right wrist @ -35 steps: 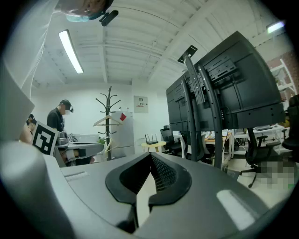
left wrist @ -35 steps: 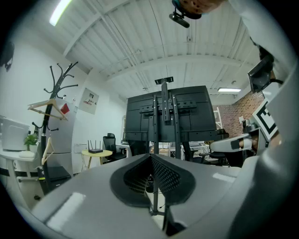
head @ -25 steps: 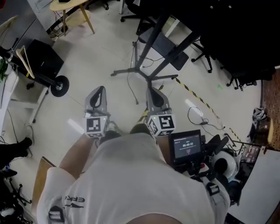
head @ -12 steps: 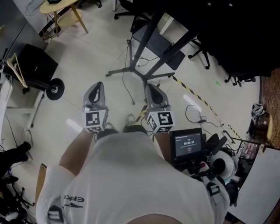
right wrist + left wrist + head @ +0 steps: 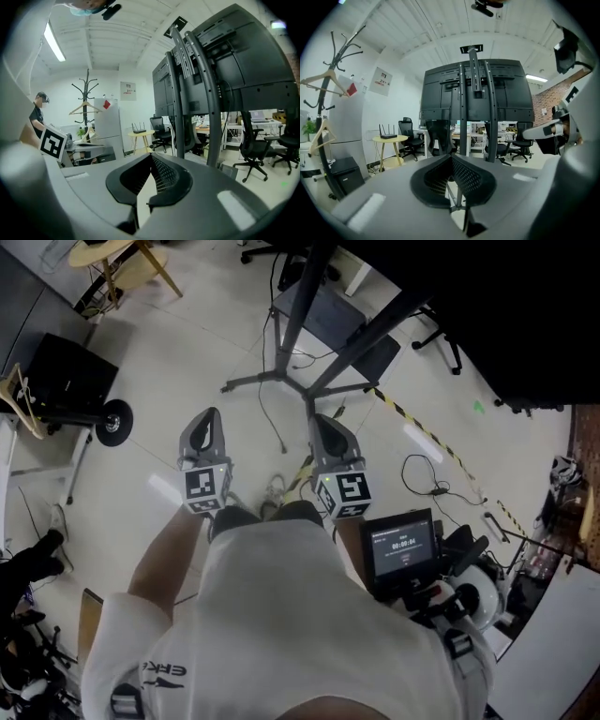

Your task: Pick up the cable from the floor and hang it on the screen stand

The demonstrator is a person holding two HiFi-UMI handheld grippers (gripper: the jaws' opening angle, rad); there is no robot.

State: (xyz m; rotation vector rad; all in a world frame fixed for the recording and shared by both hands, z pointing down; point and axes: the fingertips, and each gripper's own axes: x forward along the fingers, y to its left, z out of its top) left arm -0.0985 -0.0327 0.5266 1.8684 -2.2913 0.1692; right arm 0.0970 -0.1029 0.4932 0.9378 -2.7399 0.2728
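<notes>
The screen stand [image 5: 298,345] rises from black legs spread on the pale floor, and it carries a big black screen [image 5: 487,306]. A thin dark cable [image 5: 269,420] trails across the floor from the stand's base toward me. A second looped cable [image 5: 424,476] lies further right. My left gripper [image 5: 212,414] and right gripper [image 5: 319,420] are held side by side above the floor, pointing at the stand. Both are shut and hold nothing. The left gripper [image 5: 451,157] faces the stand's uprights [image 5: 474,108] head on. My right gripper [image 5: 150,155] sees the uprights [image 5: 190,89] closer, from the left side.
A black box on a wheeled cart [image 5: 58,379] stands at the left. A round yellow table [image 5: 105,253] is at the far left, and office chairs [image 5: 441,329] are behind the stand. Striped tape [image 5: 412,424] crosses the floor. A small display unit [image 5: 403,549] hangs at my right hip. A coat rack [image 5: 329,79] stands left.
The view has crept forward toward the stand's base, so the floor cable now lies nearer the grippers. Both grippers stay shut, side by side.
</notes>
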